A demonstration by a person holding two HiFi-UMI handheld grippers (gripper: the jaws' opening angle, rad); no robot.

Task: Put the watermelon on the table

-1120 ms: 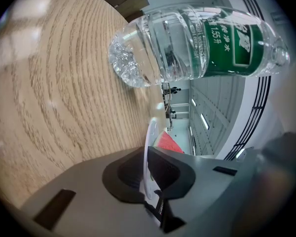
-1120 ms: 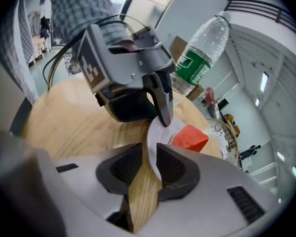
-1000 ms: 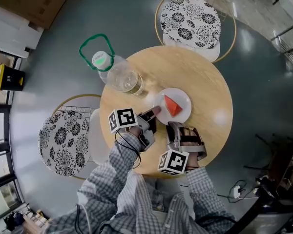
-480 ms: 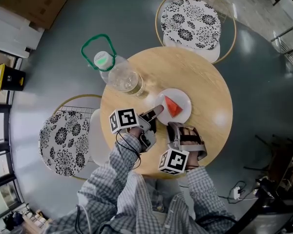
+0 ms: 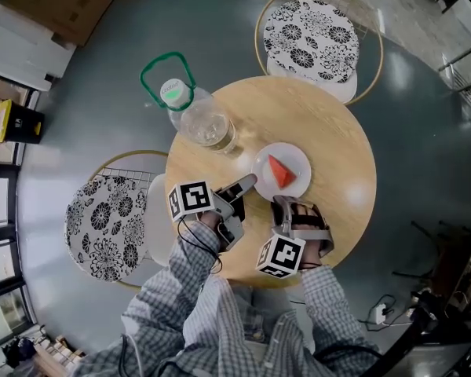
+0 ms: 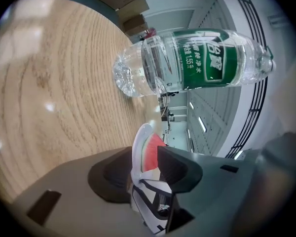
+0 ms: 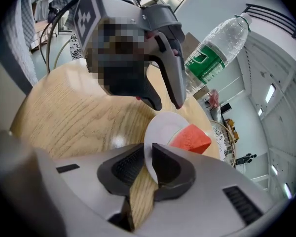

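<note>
Left gripper [image 6: 147, 163]: fingers opening, almost fully apart; rim of the plate [image 6: 139, 147] stood between them, not squeezed.
Right gripper [image 7: 148, 163]: fingers nearly together, pinched on the plate's near rim.
Watermelon [image 7: 190, 138]: lay on the plate, just beyond the fingertips, over the table [image 7: 74, 115].
Hidden: right fingertips, covered by the gripper body in head view.
Only in gripper views: green label of the bottle [image 6: 197, 63].

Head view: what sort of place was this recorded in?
Probably a café-style seating corner in an office or workshop: a small round wooden table, two wire chairs with flowered cushions beside it, and a cardboard box at the edge.
</note>
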